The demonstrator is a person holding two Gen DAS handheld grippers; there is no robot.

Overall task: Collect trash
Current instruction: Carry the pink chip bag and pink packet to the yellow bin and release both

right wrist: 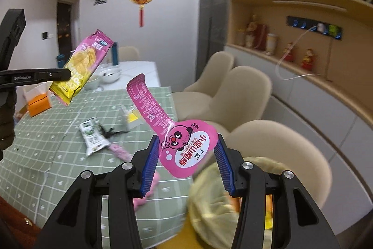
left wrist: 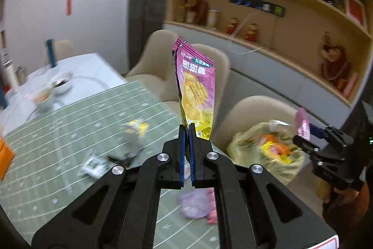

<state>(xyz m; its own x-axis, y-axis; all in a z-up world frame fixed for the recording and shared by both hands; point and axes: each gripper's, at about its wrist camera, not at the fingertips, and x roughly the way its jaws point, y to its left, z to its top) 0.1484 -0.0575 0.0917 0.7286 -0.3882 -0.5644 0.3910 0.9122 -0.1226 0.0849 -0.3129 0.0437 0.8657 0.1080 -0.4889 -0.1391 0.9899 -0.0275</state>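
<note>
Pinching chip bag (left wrist: 197, 95), left gripper (left wrist: 186, 132) jaws shut.

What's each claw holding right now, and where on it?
Left claw: chip bag, by its bottom end. Right claw: pink wrapper, across its wide round end.

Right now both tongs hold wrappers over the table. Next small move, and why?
Probably carry the right tongs over the yellow trash bag just below and open them. They already clamp the pink bear wrapper, and the bag's mouth lies nearest that side. The left tongs, shut on the chip bag, sit farther away and can follow.
</note>
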